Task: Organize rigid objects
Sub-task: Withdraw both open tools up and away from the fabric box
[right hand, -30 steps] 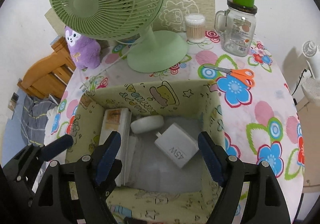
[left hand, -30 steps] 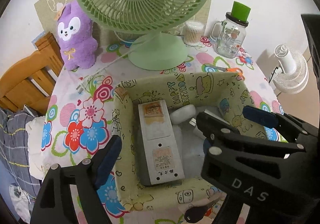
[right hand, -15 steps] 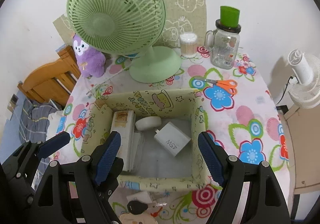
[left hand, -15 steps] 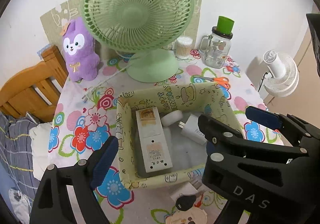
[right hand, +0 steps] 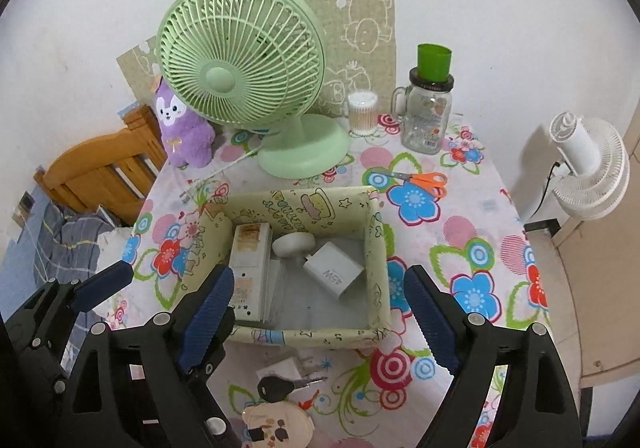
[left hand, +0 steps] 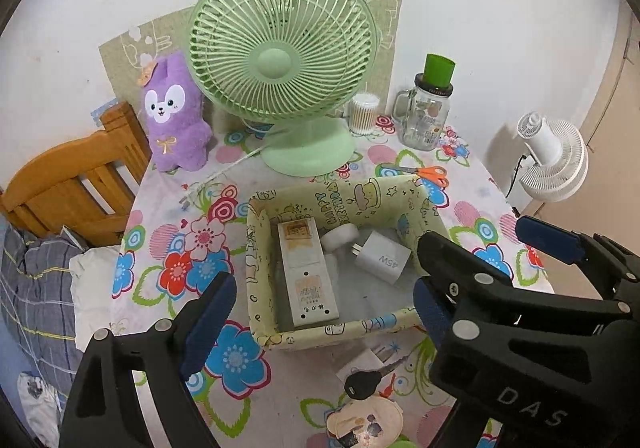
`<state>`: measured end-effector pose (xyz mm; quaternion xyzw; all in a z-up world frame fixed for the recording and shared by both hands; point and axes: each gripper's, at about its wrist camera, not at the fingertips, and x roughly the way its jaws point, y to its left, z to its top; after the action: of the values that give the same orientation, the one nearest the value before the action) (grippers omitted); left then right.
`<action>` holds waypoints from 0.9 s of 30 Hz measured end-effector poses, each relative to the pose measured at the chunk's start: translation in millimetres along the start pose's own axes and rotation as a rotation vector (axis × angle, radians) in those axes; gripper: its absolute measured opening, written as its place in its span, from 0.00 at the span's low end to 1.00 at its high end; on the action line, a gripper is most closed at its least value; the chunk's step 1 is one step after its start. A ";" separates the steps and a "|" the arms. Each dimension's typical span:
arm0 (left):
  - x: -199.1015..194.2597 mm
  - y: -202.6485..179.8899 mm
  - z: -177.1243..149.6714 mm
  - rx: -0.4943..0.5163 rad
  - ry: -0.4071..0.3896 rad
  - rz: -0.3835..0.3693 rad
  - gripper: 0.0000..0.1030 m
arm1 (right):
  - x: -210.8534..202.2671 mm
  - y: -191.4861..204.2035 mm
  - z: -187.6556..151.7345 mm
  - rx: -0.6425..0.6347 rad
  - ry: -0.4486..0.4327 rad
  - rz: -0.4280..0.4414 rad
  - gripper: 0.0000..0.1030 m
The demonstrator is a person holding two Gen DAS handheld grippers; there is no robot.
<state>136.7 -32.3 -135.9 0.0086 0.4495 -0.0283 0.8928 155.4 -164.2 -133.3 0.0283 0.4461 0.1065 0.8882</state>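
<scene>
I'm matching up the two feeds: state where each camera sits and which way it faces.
Left wrist: on the left claw, angled down at the storage box; its open fingers show, and the right claw.
Right wrist: on the right claw, angled down at the box; its open fingers show, and the left claw.
Shared: box, 45W charger, green fan.

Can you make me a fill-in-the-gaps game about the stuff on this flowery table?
1. The orange scissors lie ____ the yellow box.
2. The white charger in the box has the number ____ printed on it.
3. The purple plush toy stands beside the big ____ fan.
4. The black key lies on the table, ____ the box.

Missing words: outside; 45; green; outside
</scene>
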 end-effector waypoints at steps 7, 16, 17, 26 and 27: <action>-15.1 -0.1 -2.3 0.002 -0.021 0.000 0.90 | -18.6 1.8 -2.7 -0.004 -0.024 -0.013 0.89; -34.5 6.6 -8.8 -0.005 -0.048 -0.003 0.90 | -41.9 3.4 -9.3 0.005 -0.060 -0.031 0.89; -36.2 7.3 -9.9 -0.004 -0.049 -0.004 0.90 | -44.4 2.9 -10.9 0.009 -0.064 -0.032 0.89; -48.1 10.2 -23.7 0.005 -0.054 -0.016 0.90 | -62.4 -1.3 -23.9 0.023 -0.085 -0.050 0.89; -49.2 10.1 -25.3 0.007 -0.055 -0.017 0.90 | -63.6 -1.3 -25.6 0.023 -0.086 -0.051 0.89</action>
<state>87.8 -19.1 -111.5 0.0068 0.4249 -0.0377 0.9044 98.2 -180.3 -98.8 0.0317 0.4093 0.0773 0.9086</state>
